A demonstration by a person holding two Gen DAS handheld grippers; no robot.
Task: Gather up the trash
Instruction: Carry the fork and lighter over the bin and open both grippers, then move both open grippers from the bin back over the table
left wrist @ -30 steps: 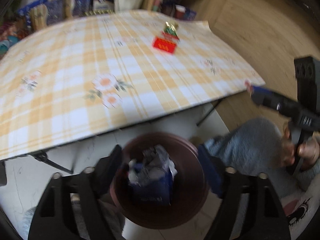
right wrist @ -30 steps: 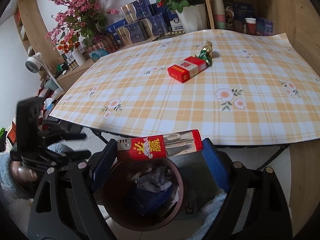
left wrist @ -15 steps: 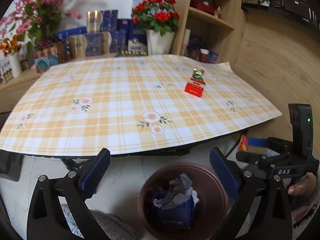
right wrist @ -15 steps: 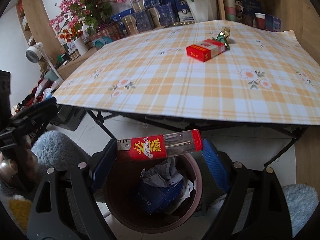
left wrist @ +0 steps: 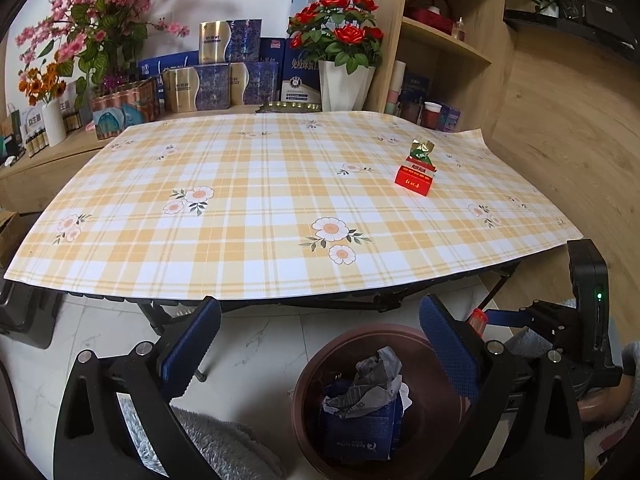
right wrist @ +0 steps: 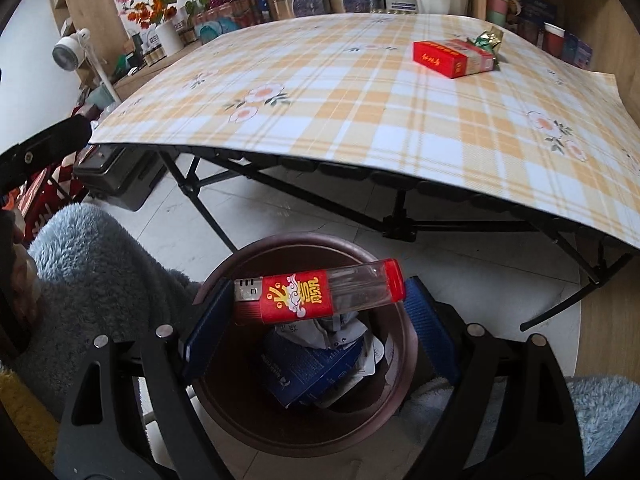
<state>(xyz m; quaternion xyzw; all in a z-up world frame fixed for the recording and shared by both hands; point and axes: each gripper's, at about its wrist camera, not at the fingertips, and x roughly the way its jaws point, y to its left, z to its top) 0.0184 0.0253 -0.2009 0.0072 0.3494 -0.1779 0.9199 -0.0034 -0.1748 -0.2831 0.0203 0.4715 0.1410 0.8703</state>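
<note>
My right gripper (right wrist: 316,312) is shut on a red and clear lighter (right wrist: 320,294), held crosswise right above the brown bin (right wrist: 224,408), which holds crumpled paper and a blue carton. My left gripper (left wrist: 320,344) is open and empty, low in front of the table, with the bin (left wrist: 316,372) just to its right. A red cigarette pack (left wrist: 414,179) and a green-gold wrapper (left wrist: 421,150) lie on the checked tablecloth at the right; both also show in the right wrist view, the pack (right wrist: 452,58) and the wrapper (right wrist: 489,41).
The folding table (left wrist: 256,216) has black legs (right wrist: 396,216) just behind the bin. Shelves with flowers (left wrist: 340,40) and boxes stand behind it. A grey case (right wrist: 120,178) sits on the floor at left. A fluffy grey sleeve (right wrist: 92,272) lies left of the bin.
My left gripper has risen and pulled back from over the bin, and now faces the table. My right gripper has carried the lighter down over the bin.
</note>
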